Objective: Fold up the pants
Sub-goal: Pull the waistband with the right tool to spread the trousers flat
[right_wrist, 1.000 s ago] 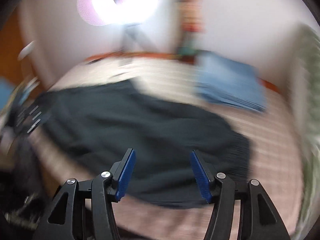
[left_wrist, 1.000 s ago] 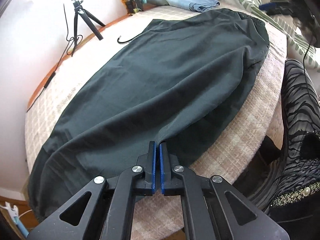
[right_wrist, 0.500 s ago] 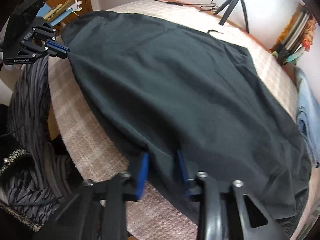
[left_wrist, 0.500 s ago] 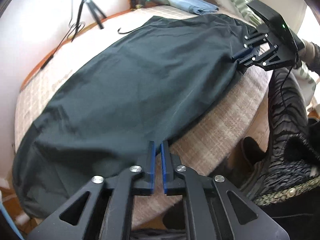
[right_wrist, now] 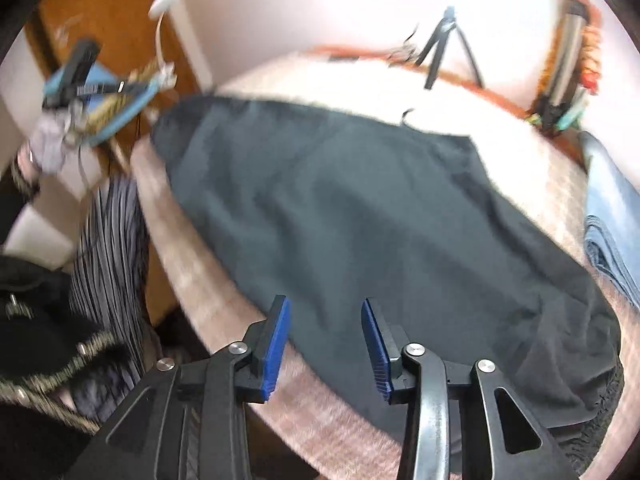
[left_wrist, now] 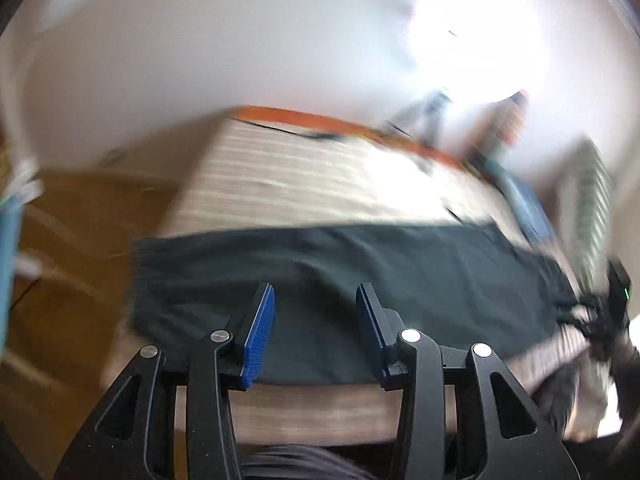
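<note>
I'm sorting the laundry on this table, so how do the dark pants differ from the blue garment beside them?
The dark pants are a dark charcoal-green; the blue garment is pale denim blue. The pants lie spread flat over most of the table, while the blue garment sits bunched at its far edge, partly out of frame. The pants lie in front of the right gripper, whose jaws are opening; the blue garment lies off to its side. Both rest on the same table.

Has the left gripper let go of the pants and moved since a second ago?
Yes. The left gripper, jaws opening, has swung off the pants hem, now facing the tripod.

left gripper [left_wrist: 316, 336]: jaws opening, empty | right gripper [right_wrist: 325, 346]: jaws opening, empty
</note>
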Demonstrator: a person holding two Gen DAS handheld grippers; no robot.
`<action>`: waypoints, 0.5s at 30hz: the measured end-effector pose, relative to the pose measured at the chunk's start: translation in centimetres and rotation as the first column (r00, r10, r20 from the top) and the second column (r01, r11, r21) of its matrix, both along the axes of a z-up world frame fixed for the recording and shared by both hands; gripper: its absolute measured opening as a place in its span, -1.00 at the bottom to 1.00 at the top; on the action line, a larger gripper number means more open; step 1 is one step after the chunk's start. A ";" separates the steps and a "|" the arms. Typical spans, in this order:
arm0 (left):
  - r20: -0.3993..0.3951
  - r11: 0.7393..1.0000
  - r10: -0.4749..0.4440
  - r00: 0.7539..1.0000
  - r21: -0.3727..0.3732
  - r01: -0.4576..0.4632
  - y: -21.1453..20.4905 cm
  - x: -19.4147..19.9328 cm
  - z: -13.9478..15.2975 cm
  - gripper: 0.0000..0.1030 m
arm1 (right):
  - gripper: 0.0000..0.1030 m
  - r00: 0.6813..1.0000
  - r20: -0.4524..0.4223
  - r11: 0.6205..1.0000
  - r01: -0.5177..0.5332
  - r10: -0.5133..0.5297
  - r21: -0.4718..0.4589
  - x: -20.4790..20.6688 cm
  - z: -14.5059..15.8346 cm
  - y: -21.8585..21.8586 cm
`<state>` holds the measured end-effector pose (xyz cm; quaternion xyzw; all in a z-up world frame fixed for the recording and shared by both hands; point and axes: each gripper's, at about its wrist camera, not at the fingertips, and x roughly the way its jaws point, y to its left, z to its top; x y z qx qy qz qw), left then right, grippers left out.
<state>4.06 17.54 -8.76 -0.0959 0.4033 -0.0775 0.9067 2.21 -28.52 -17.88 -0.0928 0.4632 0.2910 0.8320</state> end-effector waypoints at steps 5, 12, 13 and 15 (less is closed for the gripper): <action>-0.002 0.984 0.175 0.985 0.033 -0.175 7.3 0.3 1.9 -0.19 | 0.11 0.992 0.047 0.991 0.118 -0.121 0.068 2.7 1.1 -1.5; -0.051 0.983 0.185 0.981 -0.004 -0.185 9.3 1.3 -0.2 -0.03 | 0.53 0.961 0.065 0.958 0.258 -0.268 0.125 10.5 1.6 -3.7; -0.074 0.985 0.172 0.982 -0.019 -0.174 9.0 1.6 -1.4 -0.02 | 0.53 0.958 0.054 0.953 0.273 -0.282 0.133 11.8 1.3 -3.8; -0.104 0.986 0.155 0.982 -0.044 -0.160 8.7 1.8 -2.8 -0.02 | 0.53 0.950 0.034 0.944 0.304 -0.310 0.131 14.5 0.4 -3.9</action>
